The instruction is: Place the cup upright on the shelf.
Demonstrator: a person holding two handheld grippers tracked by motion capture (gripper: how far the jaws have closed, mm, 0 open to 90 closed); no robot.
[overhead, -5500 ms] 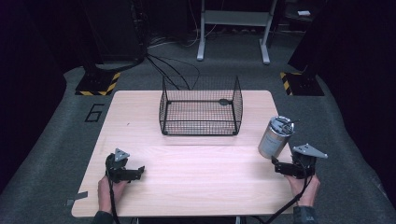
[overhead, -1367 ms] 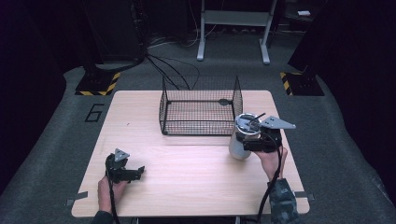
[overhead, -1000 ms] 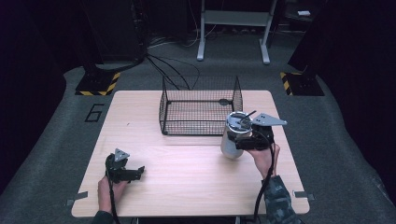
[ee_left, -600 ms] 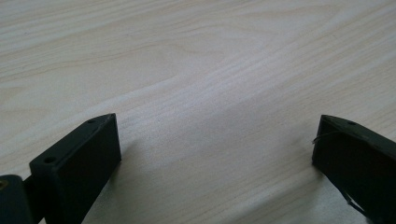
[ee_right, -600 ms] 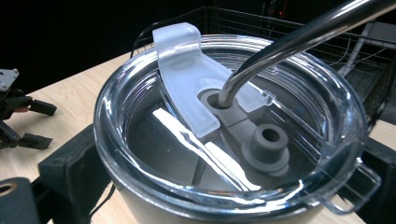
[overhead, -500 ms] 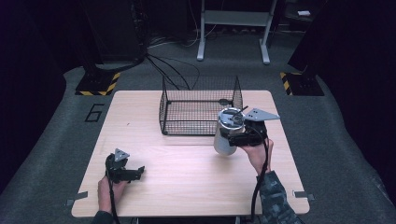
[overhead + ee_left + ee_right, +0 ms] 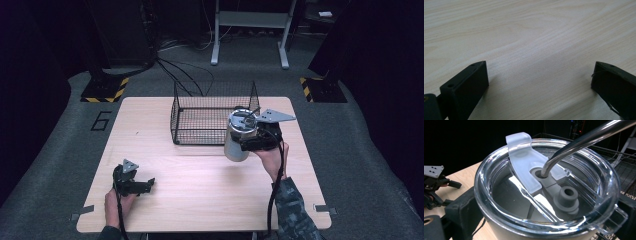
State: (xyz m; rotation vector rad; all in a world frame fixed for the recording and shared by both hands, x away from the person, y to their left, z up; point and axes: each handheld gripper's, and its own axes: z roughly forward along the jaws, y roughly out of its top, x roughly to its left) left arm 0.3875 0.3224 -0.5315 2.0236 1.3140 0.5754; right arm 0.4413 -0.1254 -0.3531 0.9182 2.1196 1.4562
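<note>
A: From the high view, what stands around the work?

B: A black wire basket (image 7: pixel 214 115) sits at the far middle of the pale wooden table (image 7: pixel 200 200), open at the top. Dark floor lies all round, with cables (image 7: pixel 175 75) behind the table and a grey stand (image 7: pixel 250 30) farther back.

A: And the tumbler?

B: The steel tumbler (image 7: pixel 239 137), clear lid up and a metal straw (image 7: pixel 250 113) poking out, is held off the table just in front of the basket's near right corner, tilted a little. The right tongs (image 7: pixel 245 142) are clamped on its body from the right. The basket's near wall stands just behind it.

A: The hands?

B: The right hand (image 7: pixel 270 157) reaches forward from the near right edge, forearm angled inward. The left hand (image 7: pixel 116 202) rests at the near left, with the left tongs (image 7: pixel 145 184) low on the table, well apart from the tumbler.

A: The left gripper view?

B: Two black jaws spread wide, with bare wood grain between them.

A: The right gripper view?

B: The lid (image 7: pixel 544 195) is close up, the straw (image 7: pixel 574 142) running through its grey seal. One black jaw presses the tumbler's left side; the other shows at the right edge. The basket's mesh (image 7: pixel 624 165) is at the right behind it, and the left tongs (image 7: pixel 435 187) lie far off on the table.
</note>
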